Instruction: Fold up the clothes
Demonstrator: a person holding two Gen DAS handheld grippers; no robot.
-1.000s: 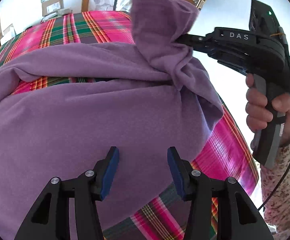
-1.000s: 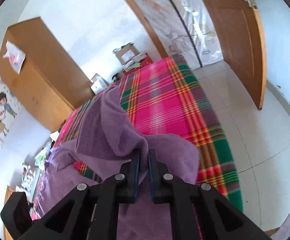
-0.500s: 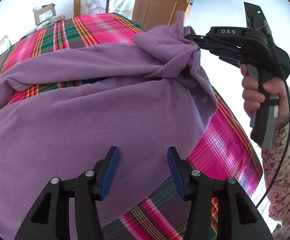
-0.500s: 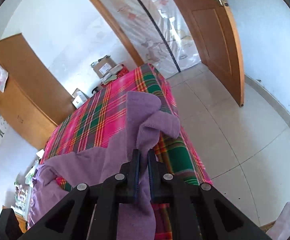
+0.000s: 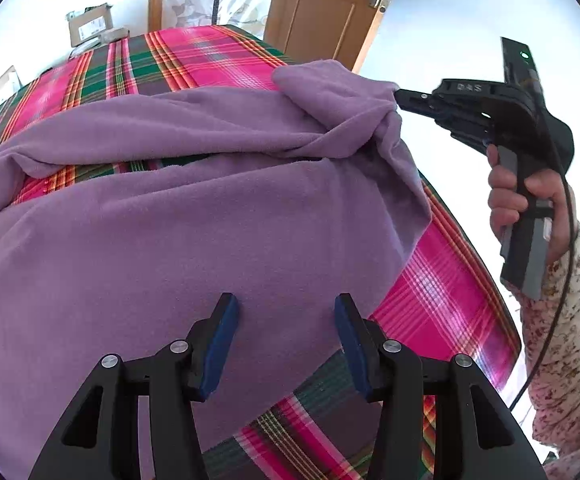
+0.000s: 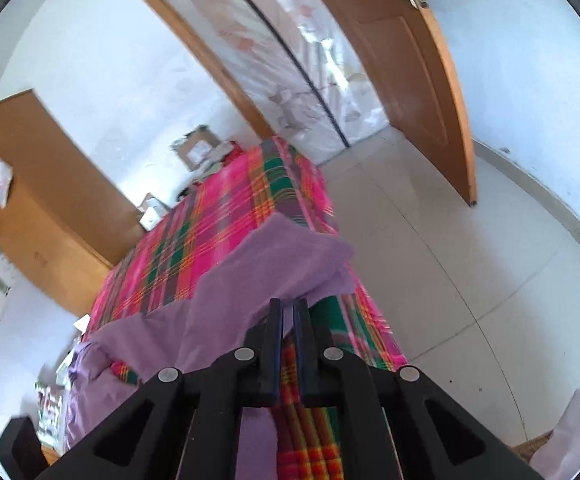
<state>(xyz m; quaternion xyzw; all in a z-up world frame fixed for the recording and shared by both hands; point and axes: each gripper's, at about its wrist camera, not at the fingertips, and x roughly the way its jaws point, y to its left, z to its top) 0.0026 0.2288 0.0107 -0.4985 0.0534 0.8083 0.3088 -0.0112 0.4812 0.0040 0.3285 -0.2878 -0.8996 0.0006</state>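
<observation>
Where tiles [image 6: 470, 280] spread, plaid bed [image 5: 210, 56], wooden door [image 6: 410, 80].

Purple fleece garment [image 5: 178, 240], soft and rumpled, spread across plaid bed cover [image 5: 210, 56], one corner lifted at right edge.

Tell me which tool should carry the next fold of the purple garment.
Right. The right tool is already shut on the purple garment at its bunched corner, lifted above the plaid cloth. The left tool hangs open, gripping nothing.
</observation>
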